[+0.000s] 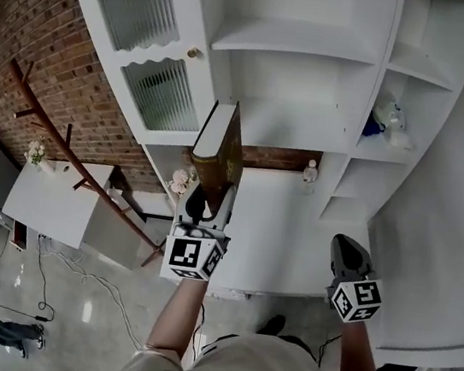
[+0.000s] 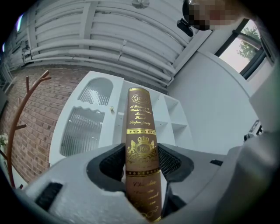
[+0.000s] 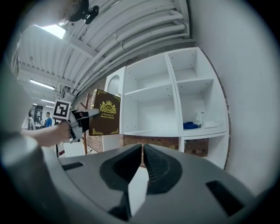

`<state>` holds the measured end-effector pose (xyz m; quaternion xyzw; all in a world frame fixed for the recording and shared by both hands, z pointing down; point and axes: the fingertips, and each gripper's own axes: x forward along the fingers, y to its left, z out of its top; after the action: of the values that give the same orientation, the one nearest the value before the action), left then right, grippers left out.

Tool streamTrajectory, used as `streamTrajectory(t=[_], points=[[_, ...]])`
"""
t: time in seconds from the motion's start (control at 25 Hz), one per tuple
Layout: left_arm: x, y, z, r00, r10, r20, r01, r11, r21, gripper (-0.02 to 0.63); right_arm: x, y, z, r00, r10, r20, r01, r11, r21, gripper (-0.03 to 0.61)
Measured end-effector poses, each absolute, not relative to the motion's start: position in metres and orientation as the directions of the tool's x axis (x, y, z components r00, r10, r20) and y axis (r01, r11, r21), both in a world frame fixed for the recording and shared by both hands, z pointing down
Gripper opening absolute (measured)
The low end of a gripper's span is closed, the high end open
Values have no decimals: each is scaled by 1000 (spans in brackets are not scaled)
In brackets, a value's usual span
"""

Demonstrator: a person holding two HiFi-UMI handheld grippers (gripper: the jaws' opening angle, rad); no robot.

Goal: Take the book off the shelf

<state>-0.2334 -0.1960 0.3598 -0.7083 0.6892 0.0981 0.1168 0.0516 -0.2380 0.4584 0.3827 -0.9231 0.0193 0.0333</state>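
A brown book (image 1: 221, 144) with gold lettering on its spine is out of the white shelf unit (image 1: 298, 117) and held upright in the air in front of it. My left gripper (image 1: 210, 199) is shut on the book's lower end; in the left gripper view the pads press both sides of the spine (image 2: 141, 144). The right gripper view shows the same book (image 3: 105, 118) left of the empty shelf compartments (image 3: 153, 109). My right gripper (image 1: 347, 254) hangs lower right over the white counter, jaws shut (image 3: 142, 151) with nothing between them.
A blue cloth and white items (image 1: 384, 121) lie in a right-hand compartment. A small bottle (image 1: 310, 173) stands on the counter (image 1: 284, 240). A ribbed-glass cabinet door (image 1: 149, 47), a brown coat rack (image 1: 65, 147), flowers (image 1: 182, 182) and a white table (image 1: 57, 197) are at the left.
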Motion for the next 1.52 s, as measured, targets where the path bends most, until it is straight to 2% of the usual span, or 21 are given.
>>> streamTrajectory(t=[0.76,1.16,1.52], points=[[-240,-59,380,64,-956,-287,-998,-56,-36,235,69,-113,438,-653,-755,53,-753,655,63,34],[-218,-32,381,58,-955,-290,-998,-44,-54,235,90,-107,428,-666,-746,24,-743,666,69,34],[-181,-14,375,-4,-948,-317,-998,24,-59,235,128,-121,426,-704,-710,8,-708,704,55,32]])
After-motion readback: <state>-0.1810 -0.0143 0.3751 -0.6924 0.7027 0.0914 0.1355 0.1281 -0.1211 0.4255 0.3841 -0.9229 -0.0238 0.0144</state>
